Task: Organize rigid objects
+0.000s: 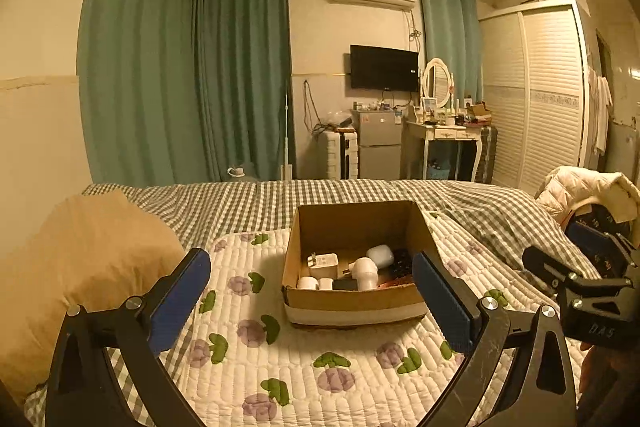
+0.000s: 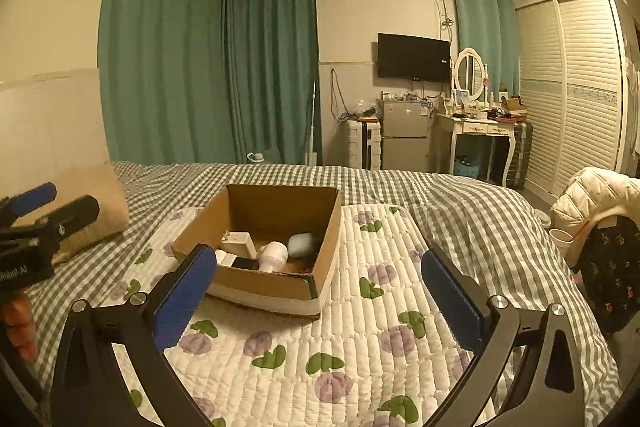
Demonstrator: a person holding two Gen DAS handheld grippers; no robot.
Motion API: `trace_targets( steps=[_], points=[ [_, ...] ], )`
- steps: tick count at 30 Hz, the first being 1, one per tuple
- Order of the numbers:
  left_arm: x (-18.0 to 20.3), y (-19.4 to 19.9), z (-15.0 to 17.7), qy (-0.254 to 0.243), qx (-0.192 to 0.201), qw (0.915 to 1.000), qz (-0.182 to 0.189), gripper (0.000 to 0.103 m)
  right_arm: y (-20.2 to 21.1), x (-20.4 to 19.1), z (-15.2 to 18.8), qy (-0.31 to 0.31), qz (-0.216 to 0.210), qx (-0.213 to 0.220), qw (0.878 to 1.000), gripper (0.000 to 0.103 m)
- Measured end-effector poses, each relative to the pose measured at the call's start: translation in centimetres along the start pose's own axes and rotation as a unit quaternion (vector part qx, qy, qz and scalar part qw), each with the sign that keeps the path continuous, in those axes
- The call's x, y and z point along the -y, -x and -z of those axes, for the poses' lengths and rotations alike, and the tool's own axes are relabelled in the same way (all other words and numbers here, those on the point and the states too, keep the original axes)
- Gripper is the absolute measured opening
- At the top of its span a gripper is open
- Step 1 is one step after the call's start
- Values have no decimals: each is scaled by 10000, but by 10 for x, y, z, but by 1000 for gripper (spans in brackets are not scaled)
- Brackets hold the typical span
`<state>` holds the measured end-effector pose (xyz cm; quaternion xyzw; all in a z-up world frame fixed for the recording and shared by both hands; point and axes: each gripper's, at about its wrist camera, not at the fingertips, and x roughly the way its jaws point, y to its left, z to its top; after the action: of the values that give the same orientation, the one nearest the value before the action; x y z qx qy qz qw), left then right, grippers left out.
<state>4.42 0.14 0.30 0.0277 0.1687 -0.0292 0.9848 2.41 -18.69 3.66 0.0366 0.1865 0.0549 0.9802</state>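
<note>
An open cardboard box (image 1: 352, 303) (image 2: 276, 289) sits on a quilted mat with purple flowers on the bed. Inside lie white plug adapters (image 1: 323, 263) (image 2: 239, 243), a white cylindrical charger (image 1: 366, 271) (image 2: 274, 255), a pale blue earbud case (image 1: 380, 254) (image 2: 301, 243) and dark items. My left gripper (image 1: 312, 291) is open and empty, its blue pads either side of the box front. My right gripper (image 2: 320, 283) is open and empty, just right of the box; it also shows in the left wrist view (image 1: 576, 267).
A tan pillow (image 1: 80, 267) lies at the left of the bed. A checked duvet (image 1: 480, 211) is bunched at the right. A white jacket on a chair (image 2: 600, 195) stands beside the bed. A dresser, fridge and wardrobe line the far wall.
</note>
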Motion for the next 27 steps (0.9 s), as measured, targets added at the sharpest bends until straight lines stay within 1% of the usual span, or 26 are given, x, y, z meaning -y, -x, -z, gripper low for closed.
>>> trace_targets(
  steps=[6,13,17,20,27],
  points=[
    [0,-2,4,-25,-135,9999,3,103,2,-6,-3,25,-3,48,10000,103],
    [-2,0,8,14,-166,9999,33,103,3,-3,-5,-71,27,26,10000,103],
    [-2,0,9,-28,-194,9998,3,103,5,-3,-6,-10,146,64,9999,103],
    [-3,0,10,25,-205,9998,27,103,4,-3,-6,-41,103,27,9999,103],
    [0,1,14,-41,-245,9997,11,103,3,-8,-4,48,71,-2,10000,103]
  ],
)
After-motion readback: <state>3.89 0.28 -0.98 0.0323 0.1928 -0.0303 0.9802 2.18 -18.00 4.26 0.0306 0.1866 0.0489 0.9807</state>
